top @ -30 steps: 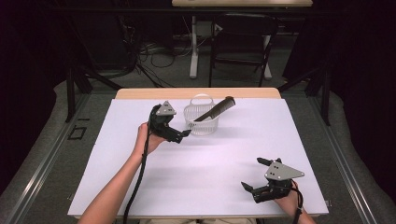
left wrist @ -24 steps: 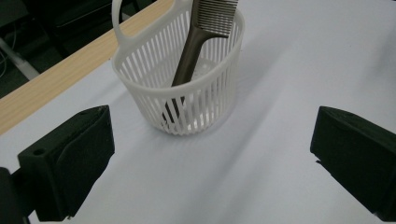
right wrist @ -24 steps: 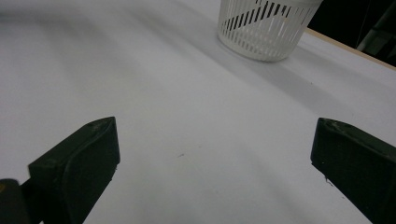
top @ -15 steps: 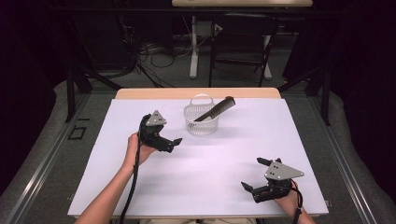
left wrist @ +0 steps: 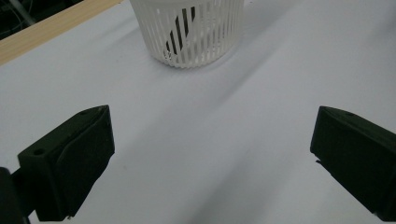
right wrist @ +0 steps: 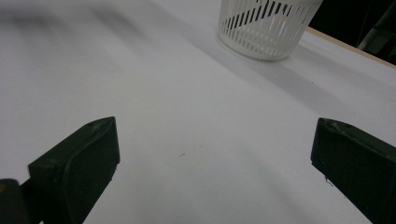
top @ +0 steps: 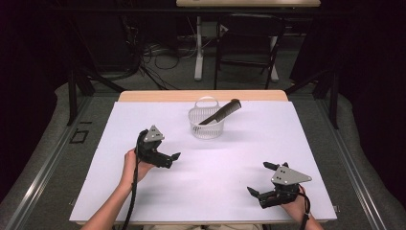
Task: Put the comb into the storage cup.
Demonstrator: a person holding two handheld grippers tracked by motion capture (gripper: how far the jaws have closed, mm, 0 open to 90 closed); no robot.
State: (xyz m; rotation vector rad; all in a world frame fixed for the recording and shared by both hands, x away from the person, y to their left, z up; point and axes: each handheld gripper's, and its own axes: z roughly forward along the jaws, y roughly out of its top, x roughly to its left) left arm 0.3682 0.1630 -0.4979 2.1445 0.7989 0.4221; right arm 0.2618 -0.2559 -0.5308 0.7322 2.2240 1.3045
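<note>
A white slatted basket stands at the back middle of the white table, with a black comb leaning in it and sticking out over its right rim. My left gripper hovers left of and nearer than the basket, open and holding nothing. In the left gripper view its jaws stand wide apart around bare table, the basket ahead. My right gripper rests open near the front right edge. The right gripper view has the basket far ahead past the open gripper.
The white table cover ends at a wooden strip along the back edge. Beyond it are a chair, table legs and cables on the floor. A cable trails from the left gripper down along the forearm.
My left gripper has drawn back from the basket, moving left and toward the person, and stays open. The right gripper has not moved. The comb stays in the basket.
</note>
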